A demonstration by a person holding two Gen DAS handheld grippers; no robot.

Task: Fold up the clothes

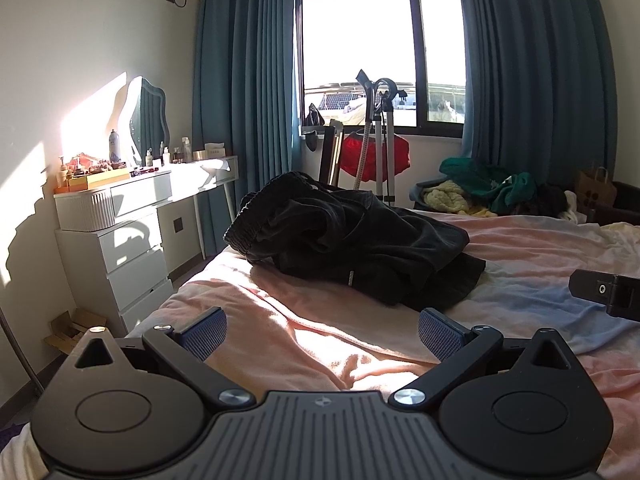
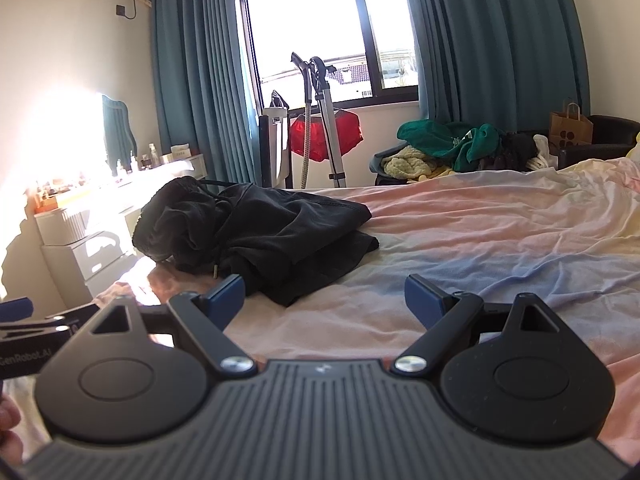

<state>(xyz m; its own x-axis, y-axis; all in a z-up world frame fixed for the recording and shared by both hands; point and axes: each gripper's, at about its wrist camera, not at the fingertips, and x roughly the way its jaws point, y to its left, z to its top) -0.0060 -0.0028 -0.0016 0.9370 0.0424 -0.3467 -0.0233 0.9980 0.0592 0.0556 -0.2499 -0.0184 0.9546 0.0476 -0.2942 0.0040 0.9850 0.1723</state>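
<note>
You held both grippers low over the bed (image 1: 520, 240), pointing toward the window (image 1: 360, 40), and neither had anything in it. Your left gripper (image 1: 322, 334) had its jaws spread wide, the blue pads (image 1: 206, 332) well apart with only sunlit pink sheet between them. Your right gripper (image 2: 324, 304) was also wide apart, its pads (image 2: 422, 300) over bare sheet, and its left pad sat just in front of the near hem of the black garment (image 2: 256, 232). That garment lay crumpled in a heap near the bed's left edge, toward the far-left corner, with a ribbed cuff or waistband bunched up at its left end and a cord end hanging at its near side. In the left view it lay straight ahead of your open jaws, apart from them, and a piece of your right gripper showed at the right edge. Beyond the bed's far edge stood a garment steamer (image 1: 380, 120) with a red cloth (image 1: 376, 156) hanging on it, and to its right a pile of green and yellow clothes (image 1: 480, 188). A white dresser (image 1: 120, 240) stood beside the bed's left edge.
</note>
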